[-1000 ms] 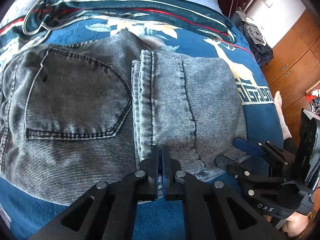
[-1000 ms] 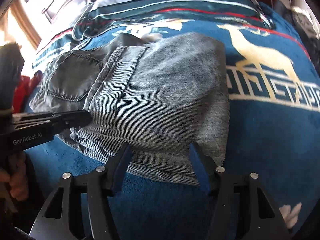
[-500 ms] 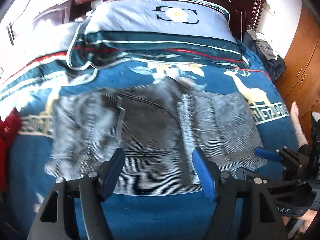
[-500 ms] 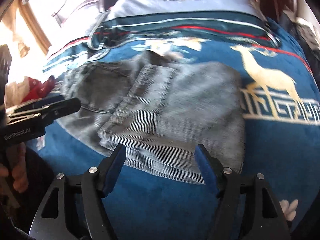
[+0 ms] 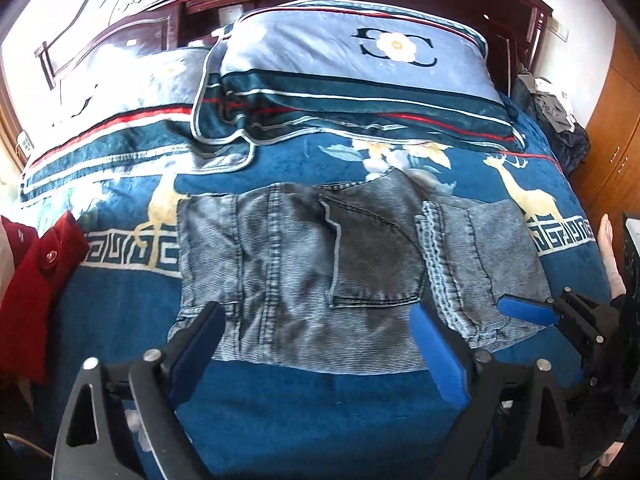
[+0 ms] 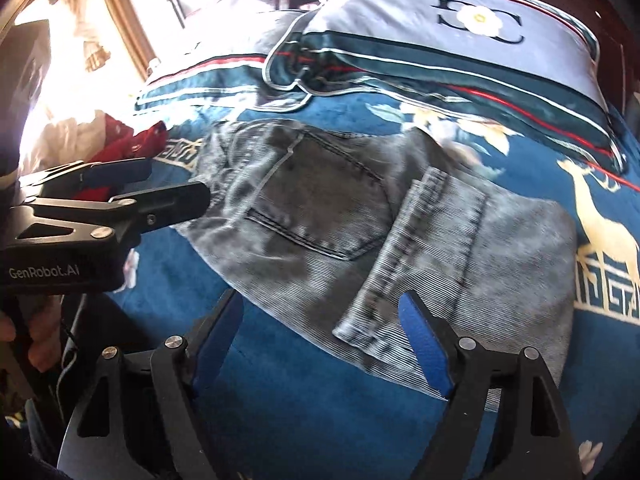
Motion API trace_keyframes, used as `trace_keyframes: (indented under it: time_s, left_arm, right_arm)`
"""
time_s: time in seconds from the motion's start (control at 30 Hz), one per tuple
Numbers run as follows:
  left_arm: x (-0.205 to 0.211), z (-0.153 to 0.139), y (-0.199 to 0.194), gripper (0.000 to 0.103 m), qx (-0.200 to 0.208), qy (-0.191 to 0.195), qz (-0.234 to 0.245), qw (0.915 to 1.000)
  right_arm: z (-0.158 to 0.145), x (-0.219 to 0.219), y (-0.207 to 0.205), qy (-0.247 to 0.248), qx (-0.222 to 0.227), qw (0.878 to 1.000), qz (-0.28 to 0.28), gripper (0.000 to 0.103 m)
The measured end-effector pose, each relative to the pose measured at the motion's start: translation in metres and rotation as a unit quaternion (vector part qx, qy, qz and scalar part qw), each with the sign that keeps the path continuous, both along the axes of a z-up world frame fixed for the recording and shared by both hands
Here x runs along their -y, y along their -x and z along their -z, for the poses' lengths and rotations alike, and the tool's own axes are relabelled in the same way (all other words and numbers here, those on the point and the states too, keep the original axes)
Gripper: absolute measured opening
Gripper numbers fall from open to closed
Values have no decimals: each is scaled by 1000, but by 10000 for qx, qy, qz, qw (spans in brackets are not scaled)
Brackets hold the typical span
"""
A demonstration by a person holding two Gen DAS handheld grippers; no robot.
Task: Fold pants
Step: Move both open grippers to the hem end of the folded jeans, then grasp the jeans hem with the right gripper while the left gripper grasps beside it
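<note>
Grey denim pants (image 5: pixel 304 264) lie folded flat on the blue bed blanket (image 5: pixel 304 408), back pocket up, with the leg ends folded over on the right side. They also show in the right wrist view (image 6: pixel 360 240). My left gripper (image 5: pixel 316 336) is open and empty, held above the near edge of the pants. My right gripper (image 6: pixel 320 332) is open and empty, above the near edge by the folded leg ends. It appears in the left wrist view (image 5: pixel 532 312). The left gripper appears in the right wrist view (image 6: pixel 160 184).
A light blue pillow (image 5: pixel 360 80) lies at the head of the bed against a dark wooden headboard (image 5: pixel 160 12). A red garment (image 5: pixel 32 280) sits at the left edge. A wooden wardrobe (image 5: pixel 616 128) and a clothes pile (image 5: pixel 556 116) stand at right.
My left gripper opened and let go of the folded leg ends. Both grippers drew back and up from the pants, so more of the bed shows.
</note>
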State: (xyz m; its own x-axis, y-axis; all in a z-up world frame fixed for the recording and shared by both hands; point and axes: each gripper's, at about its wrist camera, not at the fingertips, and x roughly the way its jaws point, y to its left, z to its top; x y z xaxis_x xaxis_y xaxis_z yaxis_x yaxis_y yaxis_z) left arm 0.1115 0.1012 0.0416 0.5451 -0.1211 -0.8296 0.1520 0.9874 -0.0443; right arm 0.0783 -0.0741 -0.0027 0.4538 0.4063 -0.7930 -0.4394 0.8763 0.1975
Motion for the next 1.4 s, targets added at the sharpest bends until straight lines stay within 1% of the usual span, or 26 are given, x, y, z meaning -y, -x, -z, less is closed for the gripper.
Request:
trace_keyframes:
  time_s: [0.1,0.23,0.3,0.37,0.47,0.7,0.77,0.83,0.87,0.93,1.0,1.07,1.17,1.23,1.3,1.37,1.4]
  left_arm:
    - [-18,-1,-5,98,-84,115,-110,9998]
    - [-56,-1,-17,99,-179,172,-511,9984]
    - [-80,0,-23,100,-276,304,-768,9962]
    - [-99,3,-26,100,-368,532,-952,9934]
    - [-122,13,-33,100,-553,811,-1164,9883]
    - [-146,48,-57,100,-925,1125,-1494,9780]
    - [-148,58,-64,99,-960,1134,-1574,9763]
    - [-147,65,-72,97,-972,1086,-1563,9769]
    - [-145,68,-77,95,-981,1092,-1502,9777]
    - [-142,71,-88,89,-1020,1095,-1359,9794]
    - [-137,75,-99,86,-1096,1086,-1223,9804]
    - [-134,81,-112,85,-1217,1089,-1148,9799]
    - [-134,93,-128,83,-1373,1099,-1140,9778]
    - [-134,101,-134,79,-1509,1129,-1095,9759]
    - [-133,109,-137,79,-1626,1089,-1019,9754]
    - [-129,112,-138,79,-1616,973,-853,9783]
    - [-127,112,-139,79,-1608,918,-772,9797]
  right_arm:
    - [-2,-10,0,59,41,9999,-110,84]
    - [-5,-24,-1,127,87,9994,-305,84]
    - [-5,-31,-1,125,97,9991,-395,84]
    - [-5,-41,-2,140,96,9987,-490,84]
    - [-2,-55,-4,142,69,9978,-636,84]
    - [7,-89,-4,219,-14,9943,-1048,84]
    - [12,-97,-4,256,-32,9931,-1145,84]
    - [18,-104,-3,291,-44,9918,-1244,84]
    - [20,-107,-3,322,-45,9912,-1284,84]
    - [27,-115,-3,391,-25,9895,-1389,84]
    - [34,-121,-4,442,-41,9881,-1476,84]
    - [39,-129,-6,540,-22,9867,-1534,86]
    - [37,-140,-10,572,143,9844,-1660,86]
    - [38,-147,-10,664,253,9822,-1737,85]
    - [39,-155,-11,835,424,9789,-1817,83]
    - [41,-161,-11,958,528,9756,-1901,75]
    - [43,-164,-12,1014,541,9744,-1934,73]
